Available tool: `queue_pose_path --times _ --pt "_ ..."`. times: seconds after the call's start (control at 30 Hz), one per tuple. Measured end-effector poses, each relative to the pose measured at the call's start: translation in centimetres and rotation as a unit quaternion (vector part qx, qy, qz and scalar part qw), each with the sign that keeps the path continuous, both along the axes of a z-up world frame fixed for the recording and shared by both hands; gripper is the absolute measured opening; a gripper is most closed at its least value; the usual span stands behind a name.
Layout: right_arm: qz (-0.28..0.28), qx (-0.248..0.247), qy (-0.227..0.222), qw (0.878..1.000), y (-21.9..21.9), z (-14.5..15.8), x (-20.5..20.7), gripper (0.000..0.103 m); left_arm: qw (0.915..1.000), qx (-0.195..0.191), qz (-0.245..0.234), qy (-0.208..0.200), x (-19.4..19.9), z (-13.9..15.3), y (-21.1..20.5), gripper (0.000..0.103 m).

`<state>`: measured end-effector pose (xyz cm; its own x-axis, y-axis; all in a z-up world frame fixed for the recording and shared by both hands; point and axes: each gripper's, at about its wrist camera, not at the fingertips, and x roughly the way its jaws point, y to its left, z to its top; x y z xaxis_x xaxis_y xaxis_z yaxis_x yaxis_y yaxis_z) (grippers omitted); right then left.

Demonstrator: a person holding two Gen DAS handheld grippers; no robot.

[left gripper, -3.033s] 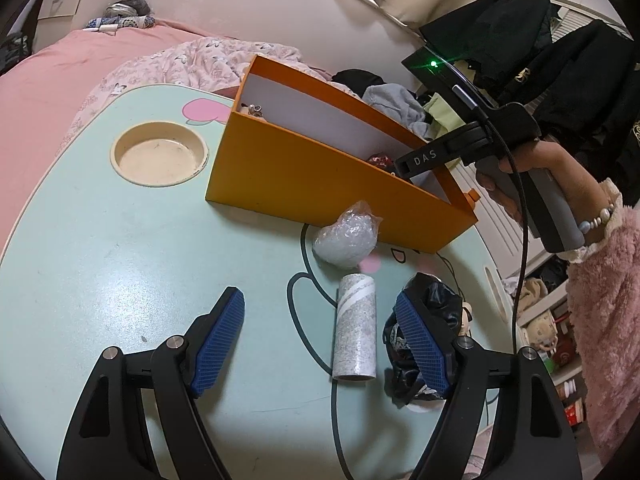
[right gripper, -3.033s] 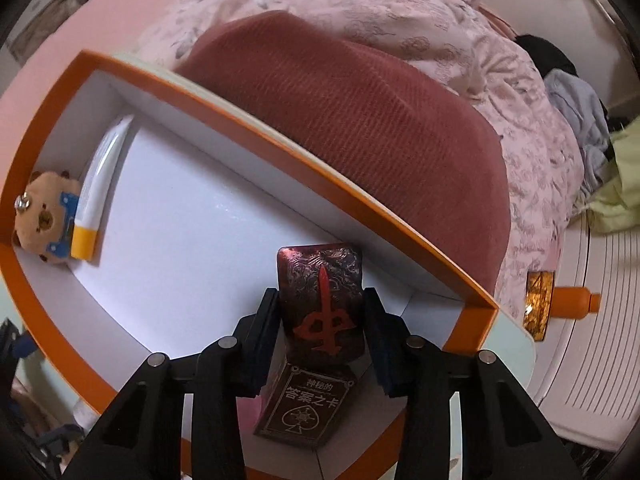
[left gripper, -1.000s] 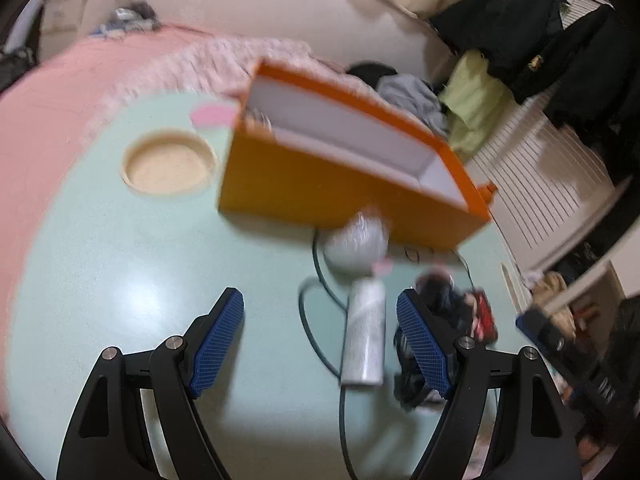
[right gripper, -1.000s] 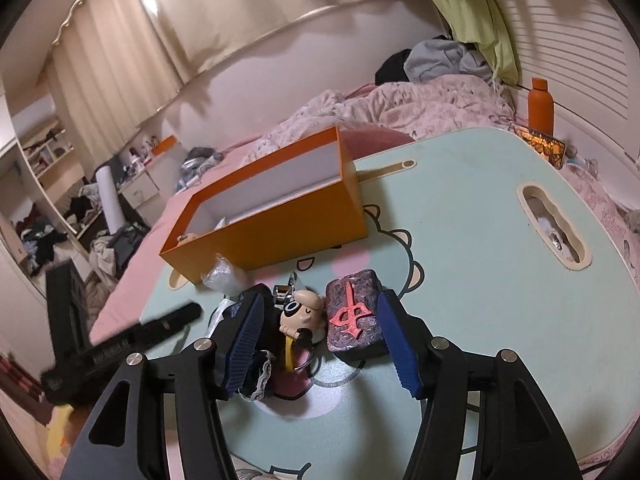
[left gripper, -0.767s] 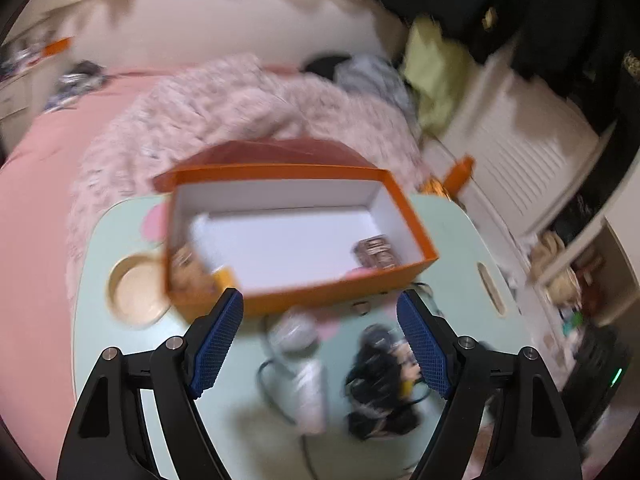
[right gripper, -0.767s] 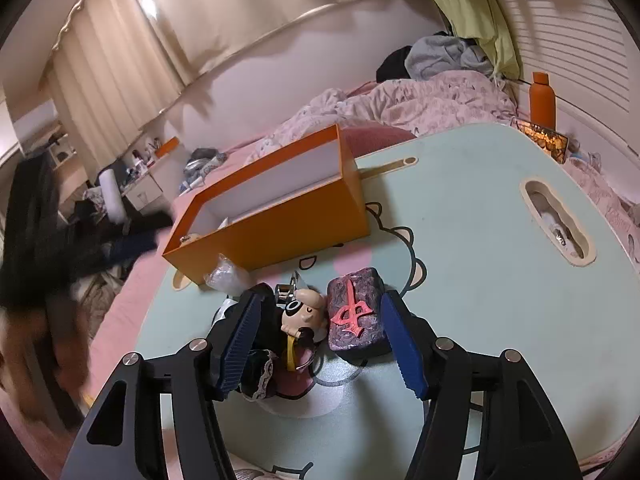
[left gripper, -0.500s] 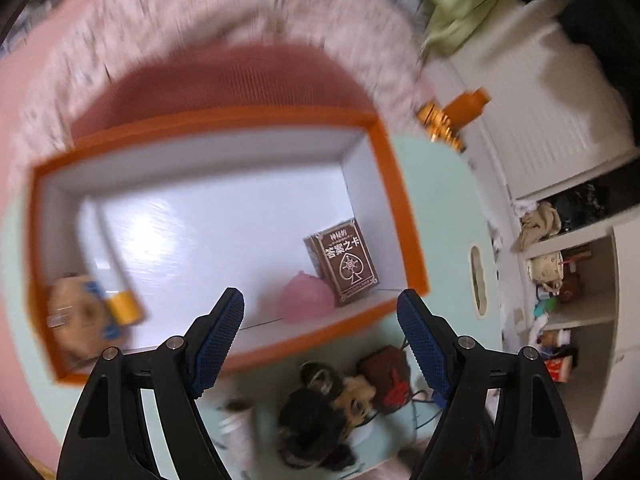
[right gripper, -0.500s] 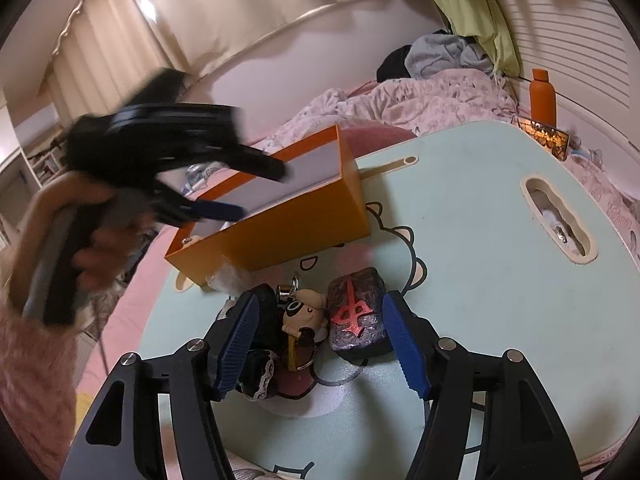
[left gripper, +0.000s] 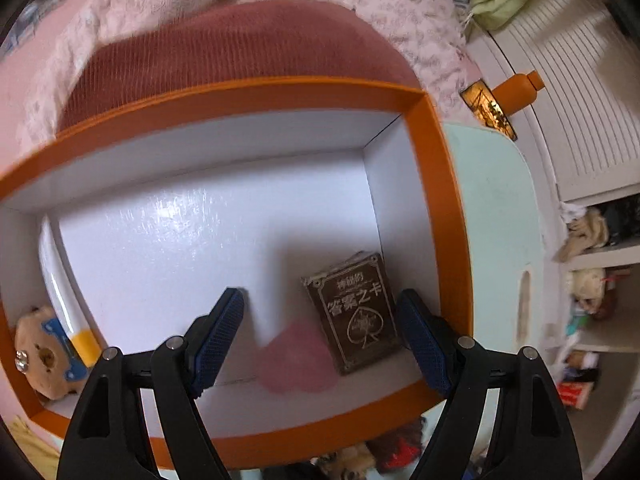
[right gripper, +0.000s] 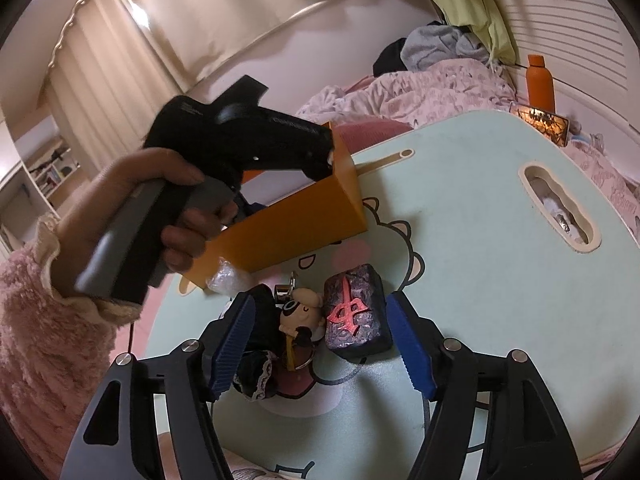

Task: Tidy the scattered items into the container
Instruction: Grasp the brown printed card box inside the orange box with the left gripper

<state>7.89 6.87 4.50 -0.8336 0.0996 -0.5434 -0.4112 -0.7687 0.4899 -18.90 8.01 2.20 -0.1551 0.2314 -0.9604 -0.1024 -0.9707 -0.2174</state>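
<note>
The orange box (left gripper: 434, 168) with a white inside fills the left wrist view. In it lie a brown card deck (left gripper: 354, 310), a blurred pink heart-shaped thing (left gripper: 294, 358), a bear plush (left gripper: 44, 360) and a white and yellow stick (left gripper: 60, 288). My left gripper (left gripper: 320, 344) is open and empty, held above the box's near right part. In the right wrist view my right gripper (right gripper: 320, 340) is open over the table, its jaws on either side of a panda keychain (right gripper: 302, 312), a dark mahjong-tile block (right gripper: 354, 310) and a black lacy thing (right gripper: 256, 360). The box (right gripper: 288, 232) stands behind them.
The mint table (right gripper: 480, 240) has a cut-out slot (right gripper: 560, 212) at the right. A clear plastic wad (right gripper: 222, 278) lies by the box front. An orange bottle (right gripper: 540, 80) and a phone (right gripper: 540, 122) stand at the far edge. A red cushion (left gripper: 224, 52) lies behind the box.
My left gripper has swung up from the table to above the inside of the box. My right gripper has stayed open over the keychain and tile.
</note>
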Motion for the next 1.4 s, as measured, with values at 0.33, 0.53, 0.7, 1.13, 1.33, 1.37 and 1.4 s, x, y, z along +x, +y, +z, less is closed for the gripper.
queue_pose_path --times 0.33,0.53,0.7,1.13,1.33,1.37,1.4 --pt "-0.002 -0.011 0.001 1.0 0.4 0.0 0.2 0.071 0.9919 -0.115 -0.002 0.054 -0.8 1.6 -2.4 0.079" --pt "-0.002 -0.011 0.001 1.0 0.6 0.0 0.2 0.071 0.9966 -0.067 0.015 0.045 -0.5 2.6 -3.6 0.079" --pt "0.0 -0.012 0.0 1.0 0.6 -0.1 0.2 0.071 0.9965 -0.076 -0.014 0.03 0.1 2.2 -2.5 0.079" --pt "0.0 -0.017 -0.004 1.0 0.6 -0.4 0.1 0.071 0.9907 -0.082 -0.108 0.007 -0.3 -0.2 -0.3 0.08" --pt "0.001 -0.018 -0.005 1.0 0.6 -0.4 0.1 0.072 0.9939 -0.068 -0.085 0.022 -0.3 0.4 -1.4 0.063" --pt "0.0 -0.019 -0.005 1.0 0.6 -0.4 0.1 0.072 0.9937 -0.072 -0.082 0.027 -0.3 0.5 -1.6 0.063" --pt "0.0 -0.019 -0.004 1.0 0.6 -0.4 0.1 0.072 0.9939 -0.07 -0.081 0.027 -0.3 0.5 -1.8 0.063"
